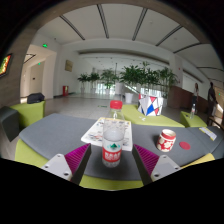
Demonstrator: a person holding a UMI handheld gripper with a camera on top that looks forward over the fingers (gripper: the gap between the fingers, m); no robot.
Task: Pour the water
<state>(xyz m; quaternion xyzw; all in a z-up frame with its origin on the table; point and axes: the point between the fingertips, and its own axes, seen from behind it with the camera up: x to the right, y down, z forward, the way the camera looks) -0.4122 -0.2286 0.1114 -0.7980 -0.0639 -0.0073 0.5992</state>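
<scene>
A clear plastic water bottle (113,135) with a red cap and a red-and-white label stands upright on the grey table (60,135). My gripper (112,166) is open. The bottle stands between the two fingers, with a gap on each side between it and the magenta pads (76,157). A red-and-white cup (167,139) stands on the table to the right of the bottle, beyond the right finger.
A printed sheet or magazine (96,131) lies on the table just behind the bottle. The table has yellow-green edge sections (30,153). Green seats (28,112) and potted plants (135,76) stand farther back in a large hall.
</scene>
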